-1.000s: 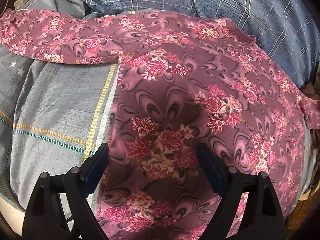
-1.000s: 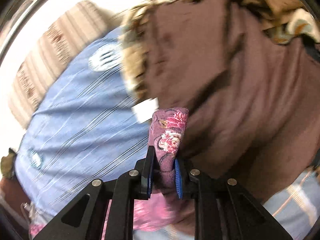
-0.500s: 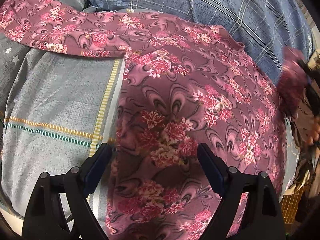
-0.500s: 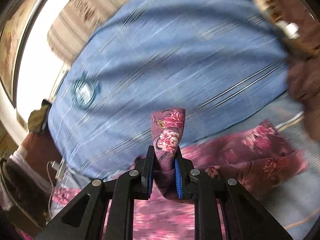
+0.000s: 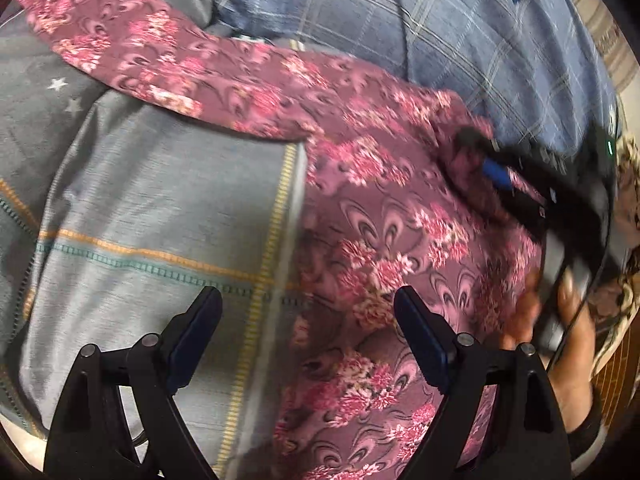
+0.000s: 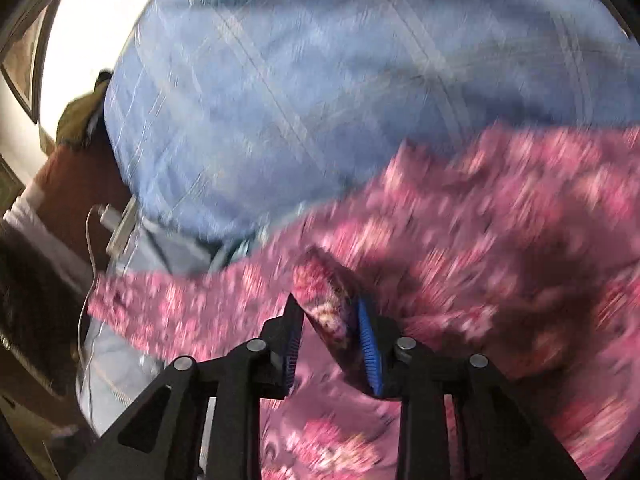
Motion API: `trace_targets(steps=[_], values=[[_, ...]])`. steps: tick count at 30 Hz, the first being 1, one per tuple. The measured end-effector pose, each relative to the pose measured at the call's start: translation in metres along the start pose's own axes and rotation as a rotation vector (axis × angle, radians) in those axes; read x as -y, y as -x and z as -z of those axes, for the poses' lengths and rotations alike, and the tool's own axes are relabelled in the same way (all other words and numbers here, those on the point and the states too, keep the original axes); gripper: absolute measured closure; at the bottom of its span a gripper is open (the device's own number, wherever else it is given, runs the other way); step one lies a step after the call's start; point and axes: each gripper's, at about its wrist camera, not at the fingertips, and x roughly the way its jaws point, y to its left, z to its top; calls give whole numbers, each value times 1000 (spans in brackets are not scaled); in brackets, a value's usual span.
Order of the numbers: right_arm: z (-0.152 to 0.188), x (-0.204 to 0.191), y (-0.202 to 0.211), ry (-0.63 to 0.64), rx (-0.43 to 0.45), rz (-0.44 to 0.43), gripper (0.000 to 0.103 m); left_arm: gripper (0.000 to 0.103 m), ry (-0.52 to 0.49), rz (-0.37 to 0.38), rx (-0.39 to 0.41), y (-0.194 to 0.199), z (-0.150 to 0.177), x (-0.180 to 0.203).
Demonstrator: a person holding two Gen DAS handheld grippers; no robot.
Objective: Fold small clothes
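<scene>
A maroon floral long-sleeved top point(image 5: 380, 208) lies spread on the bed, with one sleeve point(image 5: 120, 44) stretched out to the upper left. My left gripper point(image 5: 308, 312) hangs open above the top's left edge, holding nothing. My right gripper point(image 5: 486, 160) has come in over the top's right shoulder area. In the right wrist view its jaws are opening: the folded-over sleeve cuff point(image 6: 320, 280) still stands between them and leans on the right pad point(image 6: 366, 332), while the left pad is clear of it. The right wrist view is blurred by motion.
A grey sheet with orange and green stripes point(image 5: 160, 208) lies under the top. A blue plaid quilt point(image 5: 460, 28) is bunched behind it. A person's hand point(image 5: 568, 320) grips the right tool. A white charger and cable point(image 6: 108, 220) hang at the bed's left side.
The right gripper swung down across the quilt, carrying the sleeve over the top's body, and its jaws have parted. The left gripper drifted left, so the sheet now lies under its left finger.
</scene>
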Motion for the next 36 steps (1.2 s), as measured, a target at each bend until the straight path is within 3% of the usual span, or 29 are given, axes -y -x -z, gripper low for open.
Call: trace_targets(steps=[4, 5, 6, 11, 13, 15, 19, 23, 26, 31, 36], values=[[13, 25, 46, -50, 22, -99, 68, 15, 4, 14, 5, 0, -14, 9], [17, 37, 64, -67, 46, -108, 62, 15, 7, 33, 1, -2, -19, 16], [20, 44, 77, -74, 66, -99, 56, 15, 10, 55, -4, -5, -25, 24], [38, 119, 136, -188, 132, 38, 55, 15, -8, 145, -63, -26, -43, 81], [42, 148, 150, -258, 149, 64, 55, 15, -30, 139, -81, -36, -48, 103], [44, 173, 161, -340, 171, 68, 54, 15, -38, 82, -100, -48, -55, 118], [42, 203, 164, -451, 173, 11, 52, 15, 42, 77, -157, -69, -58, 119], [32, 213, 159, -482, 181, -41, 48, 15, 147, 187, -229, -81, -42, 114], [26, 218, 152, -529, 184, -63, 48, 15, 171, 198, -201, -80, -39, 117], [17, 218, 145, -575, 188, -52, 48, 15, 316, 233, -216, -90, -52, 114], [18, 223, 146, -614, 219, -69, 49, 17, 294, 167, -176, -95, -62, 132]])
